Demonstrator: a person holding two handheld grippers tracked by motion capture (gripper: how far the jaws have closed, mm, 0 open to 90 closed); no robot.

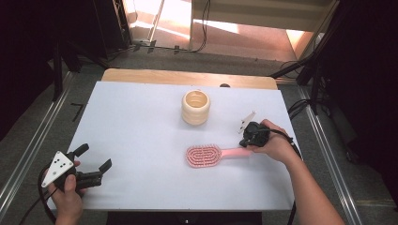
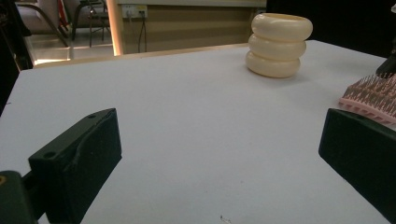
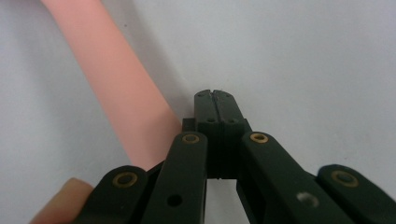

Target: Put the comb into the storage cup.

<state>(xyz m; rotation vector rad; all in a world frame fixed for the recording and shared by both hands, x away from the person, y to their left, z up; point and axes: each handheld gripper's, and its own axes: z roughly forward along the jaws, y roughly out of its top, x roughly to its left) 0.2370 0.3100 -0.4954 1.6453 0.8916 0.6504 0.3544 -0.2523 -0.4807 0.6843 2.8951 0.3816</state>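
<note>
A pink hairbrush point(image 1: 204, 156) lies bristles up on the white table, its handle point(image 3: 119, 88) pointing right. My right gripper point(image 1: 245, 140) points down at the table right beside the end of that handle. Its jaws point(image 3: 215, 100) are shut flat against each other with nothing between them, and the handle runs past on their left. My left gripper point(image 1: 95, 156) rests near the front left corner, open and holding nothing. In the left gripper view its jaws point(image 2: 219, 135) stand wide apart, with the brush head point(image 2: 373, 95) beyond the right jaw.
A cream ribbed cup point(image 1: 195, 107) made of three stacked rings stands upright behind the brush point(image 2: 279, 44). The white tabletop point(image 1: 141, 122) has a wooden strip along its far edge. Dark stands and cables surround the table on the floor.
</note>
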